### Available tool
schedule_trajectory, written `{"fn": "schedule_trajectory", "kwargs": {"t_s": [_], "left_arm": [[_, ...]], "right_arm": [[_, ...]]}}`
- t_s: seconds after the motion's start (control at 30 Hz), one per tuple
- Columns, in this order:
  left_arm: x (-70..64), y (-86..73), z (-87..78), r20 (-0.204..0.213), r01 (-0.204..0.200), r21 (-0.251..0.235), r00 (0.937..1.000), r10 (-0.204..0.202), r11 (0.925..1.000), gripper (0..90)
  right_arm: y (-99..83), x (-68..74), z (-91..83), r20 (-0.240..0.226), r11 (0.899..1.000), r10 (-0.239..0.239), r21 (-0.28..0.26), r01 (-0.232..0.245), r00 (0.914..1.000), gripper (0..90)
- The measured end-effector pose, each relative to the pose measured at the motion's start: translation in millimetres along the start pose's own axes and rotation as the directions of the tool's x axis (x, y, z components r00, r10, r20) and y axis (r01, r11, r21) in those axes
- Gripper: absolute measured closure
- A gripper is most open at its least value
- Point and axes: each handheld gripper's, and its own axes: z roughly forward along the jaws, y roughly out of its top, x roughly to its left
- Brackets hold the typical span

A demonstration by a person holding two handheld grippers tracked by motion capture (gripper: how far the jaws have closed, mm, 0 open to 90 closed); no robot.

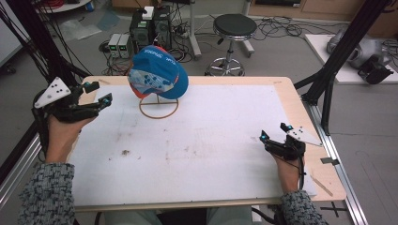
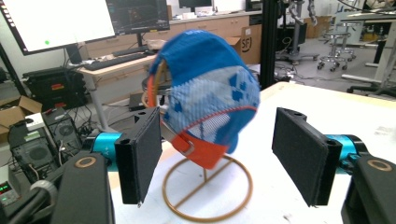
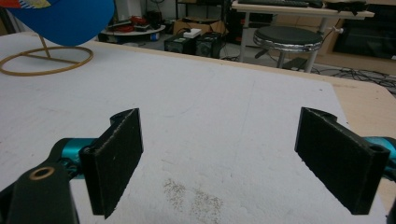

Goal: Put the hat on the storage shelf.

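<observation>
Blue knit cap [image 1: 158,72] perched on wire stand [image 1: 158,107], far-left part of desk [image 1: 197,140]. Left claw [image 1: 99,93] just left of cap, jaws apart, aimed straight at it; clearly nearer. Right claw [image 1: 274,131] well apart to cap's right, jaws apart, empty.

High view: fixed above my side of the bench [image 1: 187,140], looking forward and down; whole top in frame, floor and stool [image 1: 233,28] beyond the far edge.

Left tool [image 2: 219,156] view: rides on my left tool at the far left corner, faces right and outward, close to the cap [image 2: 205,93] on its wire stand [image 2: 205,196], which sits between the two pads.

Right tool [image 3: 238,154] view: low over the near right of the bench, faces far and left; cap and stand ring at its top left. All three views share cap and stand.
</observation>
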Motion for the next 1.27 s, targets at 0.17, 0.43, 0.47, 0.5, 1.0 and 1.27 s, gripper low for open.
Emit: {"fn": "schedule_trajectory", "kwargs": {"t_s": [0.17, 0.43, 0.47, 0.5, 1.0, 1.27], "left_arm": [[-11.0, -9.2, -6.3, 0.009, 0.000, -0.005, 1.0000, 0.000, 1.0000, 32.9], [-31.6, -31.0, -11.1, 0.033, 0.017, -0.001, 0.9993, -0.017, 0.9999, 33.0], [-34.4, -34.0, -11.5, 0.036, 0.019, -0.003, 0.9992, -0.019, 0.9998, 32.9], [-36.9, -36.9, -12.1, 0.038, 0.024, -0.003, 0.9990, -0.024, 0.9997, 32.9], [-56.5, -75.4, -23.6, 0.044, 0.071, 0.009, 0.9965, -0.071, 0.9975, 32.9], [-57.3, -80.4, -21.6, 0.040, 0.078, 0.023, 0.9961, -0.079, 0.9967, 32.2]], "right_arm": [[0.0, -0.1, -0.2, 0.000, 1.000, 0.000, 0.000, 0.000, 1.0000, 14.5], [-0.1, -0.5, -0.4, 0.005, 1.000, 0.000, -0.004, 0.000, 1.0000, 14.5], [-0.1, -0.6, -0.5, 0.004, 1.000, -0.001, -0.003, 0.001, 1.0000, 14.5], [-0.1, -0.6, -0.6, 0.004, 1.000, -0.001, -0.003, 0.001, 1.0000, 14.5], [-0.6, -0.8, -1.3, 0.005, 1.000, 0.002, -0.001, -0.002, 1.0000, 14.5], [-0.6, -0.5, -2.2, 0.004, 1.000, 0.004, -0.002, -0.004, 1.0000, 14.5]]}}
